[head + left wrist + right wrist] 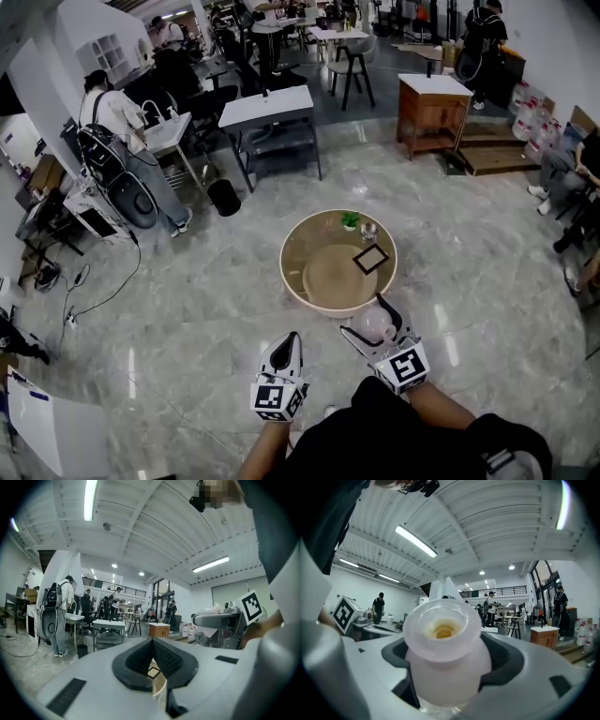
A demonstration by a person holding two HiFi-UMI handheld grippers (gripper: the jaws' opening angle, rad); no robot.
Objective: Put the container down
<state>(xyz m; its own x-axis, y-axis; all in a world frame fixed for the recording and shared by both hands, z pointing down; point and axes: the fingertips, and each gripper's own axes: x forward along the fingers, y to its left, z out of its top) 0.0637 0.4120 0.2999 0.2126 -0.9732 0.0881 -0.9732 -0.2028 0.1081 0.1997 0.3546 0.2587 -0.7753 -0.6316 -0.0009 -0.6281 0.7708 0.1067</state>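
**Risk check: container held short of the table**

Head view: the right gripper (367, 317) holds the pale, rounded container (374, 325) in the air, just off the near right rim of the round table (298, 281) and above the marble floor. The left gripper (291, 339) hangs to its left, nearer the person, with nothing in it. On the table a round mat (339, 274) takes the middle, a black square frame (370, 260) lies right of it, and a small plant (350, 220) and a glass (368, 230) stand at the far side. If the jaws let go here, the container would probably fall to the floor. A landing on the rim could tip it off. A long reach forward risks bumping the frame or the glass.

Left gripper view: the jaws are together, pad against pad, with nothing between them. A sliver of table and frame shows past them. This gripper looks ready to steady things, but it would first need to part its jaws.

Right gripper view: the jaws are clamped on the container's (443, 667) smooth belly, and its open mouth points away along the jaws. Something yellowish sits inside. The curved, slick sides could let it slide out forward. Dipping the mouth during the descent might spill whatever is inside, and set down on its side it would probably roll.
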